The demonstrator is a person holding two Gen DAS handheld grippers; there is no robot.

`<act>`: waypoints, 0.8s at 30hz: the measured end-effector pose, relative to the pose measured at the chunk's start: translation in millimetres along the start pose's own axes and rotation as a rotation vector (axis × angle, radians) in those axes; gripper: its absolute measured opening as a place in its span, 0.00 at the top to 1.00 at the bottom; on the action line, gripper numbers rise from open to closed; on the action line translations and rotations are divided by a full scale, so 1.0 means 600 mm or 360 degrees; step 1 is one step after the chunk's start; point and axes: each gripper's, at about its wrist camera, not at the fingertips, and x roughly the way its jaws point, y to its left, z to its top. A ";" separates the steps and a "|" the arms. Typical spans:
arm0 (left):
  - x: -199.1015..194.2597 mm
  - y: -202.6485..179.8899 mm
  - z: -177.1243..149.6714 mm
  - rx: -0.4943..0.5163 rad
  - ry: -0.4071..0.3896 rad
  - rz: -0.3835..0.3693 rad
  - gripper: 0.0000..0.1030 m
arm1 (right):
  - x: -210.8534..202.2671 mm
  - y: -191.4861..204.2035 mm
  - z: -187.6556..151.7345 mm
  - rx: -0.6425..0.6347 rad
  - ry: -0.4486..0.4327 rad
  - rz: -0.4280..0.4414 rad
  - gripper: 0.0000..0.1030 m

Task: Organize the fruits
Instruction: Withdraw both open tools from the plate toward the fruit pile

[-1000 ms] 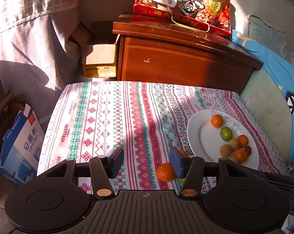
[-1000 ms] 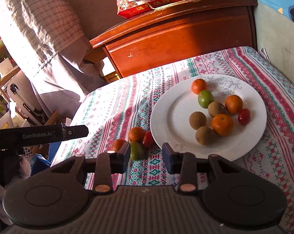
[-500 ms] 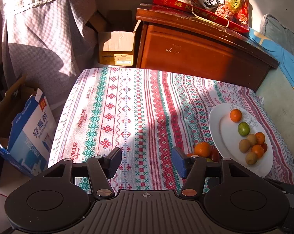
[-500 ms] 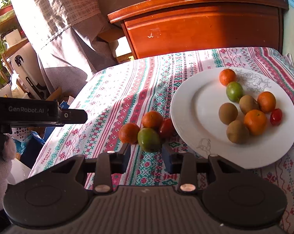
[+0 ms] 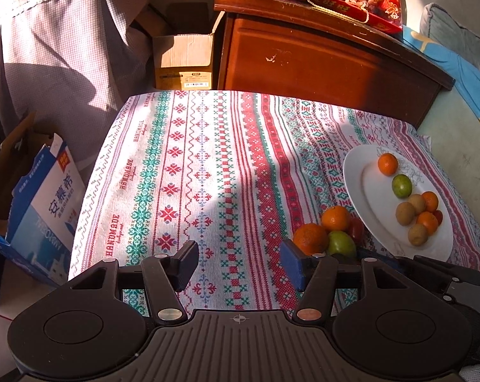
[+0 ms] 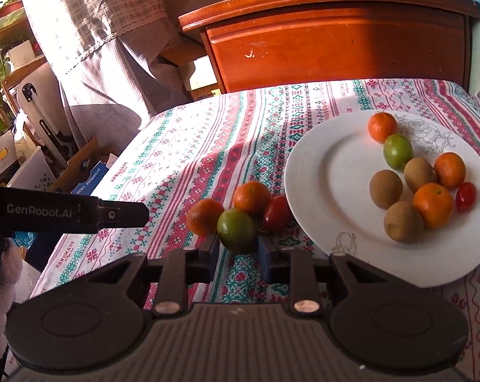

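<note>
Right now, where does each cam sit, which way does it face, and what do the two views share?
Left wrist: on the left gripper, open over bare tablecloth, looking across the table toward the wooden cabinet; own fingers show, the plate lies at right.
Right wrist: on the right gripper, low at the table's near edge, fingers either side of the green fruit; the left gripper's side shows at left.
Shared: plate, loose fruit cluster, cabinet, tablecloth.

I see a green lime (image 6: 236, 230) lying on the desk (image 6: 182, 156) in a touching cluster: two tangerines (image 6: 252, 194) at its 10 and 12 o'clock, a cherry tomato (image 6: 276, 214) at 2. The white plate (image 6: 329, 172) at 3 o'clock holds eight more fruits.
</note>
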 end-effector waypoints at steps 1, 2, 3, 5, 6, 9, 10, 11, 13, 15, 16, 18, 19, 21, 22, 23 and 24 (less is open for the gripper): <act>0.000 -0.001 0.000 0.0003 -0.0001 0.0000 0.45 | -0.002 -0.001 -0.001 0.0003 0.0005 0.0000 0.75; 0.001 -0.003 -0.001 0.0007 -0.0002 -0.0001 0.45 | -0.005 -0.002 -0.003 0.0005 0.0008 0.0001 0.75; 0.002 -0.004 -0.001 0.0012 0.0000 -0.0005 0.45 | -0.009 -0.003 -0.006 0.0005 0.0014 0.0001 0.75; 0.004 -0.009 -0.002 0.0026 0.0002 -0.0010 0.45 | -0.018 -0.005 -0.010 -0.0010 0.0025 -0.0009 0.75; 0.005 -0.011 -0.002 0.0031 0.0002 -0.0011 0.45 | -0.023 -0.007 -0.012 -0.0017 0.0030 -0.0018 0.75; 0.008 -0.021 -0.005 0.0061 0.0001 -0.0029 0.45 | -0.036 -0.016 -0.019 0.0009 0.0045 -0.0015 0.75; 0.009 -0.024 -0.006 0.0069 0.0000 -0.0034 0.45 | -0.040 -0.017 -0.021 0.0010 0.0046 -0.0019 0.75; 0.011 -0.028 -0.006 0.0077 -0.0001 -0.0042 0.45 | -0.044 -0.018 -0.023 0.0004 0.0047 -0.0028 0.75; 0.014 -0.035 -0.007 0.0088 -0.0007 -0.0059 0.45 | -0.051 -0.018 -0.027 -0.0006 0.0047 -0.0036 0.75; 0.019 -0.044 -0.007 0.0111 -0.0016 -0.0073 0.45 | -0.054 -0.019 -0.029 0.0001 0.0049 -0.0033 0.75; 0.021 -0.049 -0.007 0.0124 -0.0022 -0.0077 0.45 | -0.055 -0.020 -0.029 0.0000 0.0047 -0.0030 0.75; 0.027 -0.059 -0.006 0.0149 -0.0036 -0.0085 0.45 | -0.056 -0.018 -0.029 -0.0013 0.0035 -0.0036 0.73; 0.030 -0.063 -0.006 0.0157 -0.0039 -0.0088 0.46 | -0.057 -0.018 -0.029 -0.0021 0.0027 -0.0036 0.72; 0.037 -0.071 -0.006 0.0173 -0.0039 -0.0095 0.47 | -0.056 -0.016 -0.029 -0.0028 0.0023 -0.0023 0.72; 0.041 -0.074 -0.006 0.0182 -0.0038 -0.0094 0.47 | -0.056 -0.016 -0.029 -0.0031 0.0020 -0.0022 0.72; 0.045 -0.079 -0.007 0.0195 -0.0034 -0.0087 0.47 | -0.056 -0.015 -0.029 -0.0039 0.0020 -0.0022 0.72; 0.049 -0.082 -0.007 0.0206 -0.0029 -0.0083 0.47 | -0.055 -0.014 -0.029 -0.0044 0.0021 -0.0021 0.71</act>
